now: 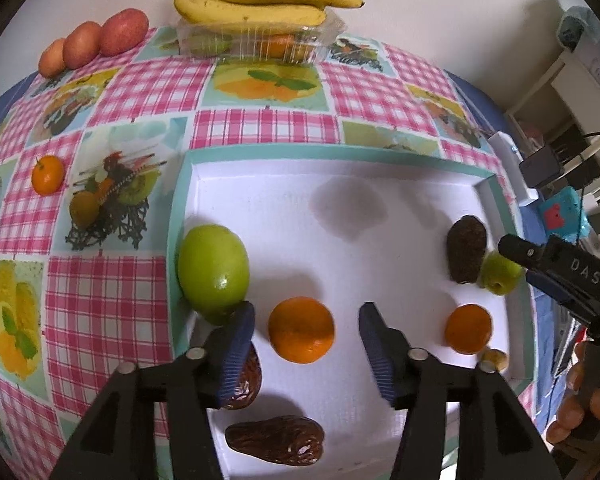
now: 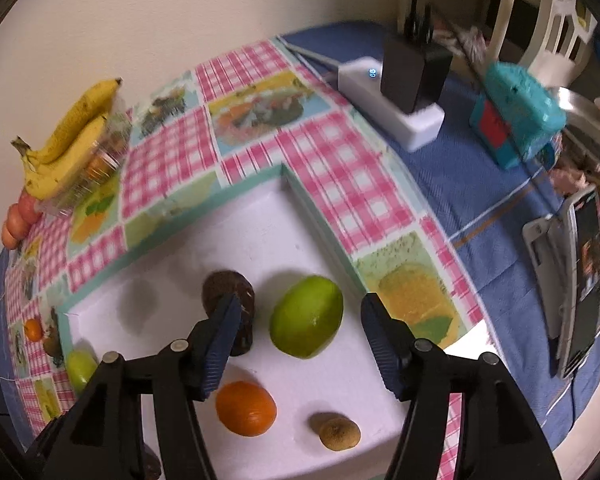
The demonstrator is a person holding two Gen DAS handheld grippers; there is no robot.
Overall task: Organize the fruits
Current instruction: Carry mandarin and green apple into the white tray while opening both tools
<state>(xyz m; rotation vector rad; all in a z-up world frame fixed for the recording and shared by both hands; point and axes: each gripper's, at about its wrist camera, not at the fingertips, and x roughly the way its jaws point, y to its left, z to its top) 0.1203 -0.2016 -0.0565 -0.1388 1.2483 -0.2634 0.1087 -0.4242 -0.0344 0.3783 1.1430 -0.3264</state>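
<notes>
A white foam tray (image 1: 340, 200) with a teal rim is seen on a fruit-print checked tablecloth (image 1: 112, 288), used here as the landmark. The left gripper (image 1: 306, 330) is held spread wide over the tray's near part, with a mandarin (image 1: 301, 329) lying between its blue fingertips, untouched. The right gripper (image 2: 296, 320) is likewise held open at the tray's right side, a green fruit (image 2: 307, 322) framed between its fingers and a dark avocado (image 2: 228, 290) just beside the left finger. Inside the tray a second mandarin (image 2: 246, 408), two small brown fruits (image 2: 336, 430) and dates (image 1: 276, 440) are also seen. Behind the tray, bananas (image 1: 256, 0) are laid on a clear plastic box (image 1: 260, 42).
</notes>
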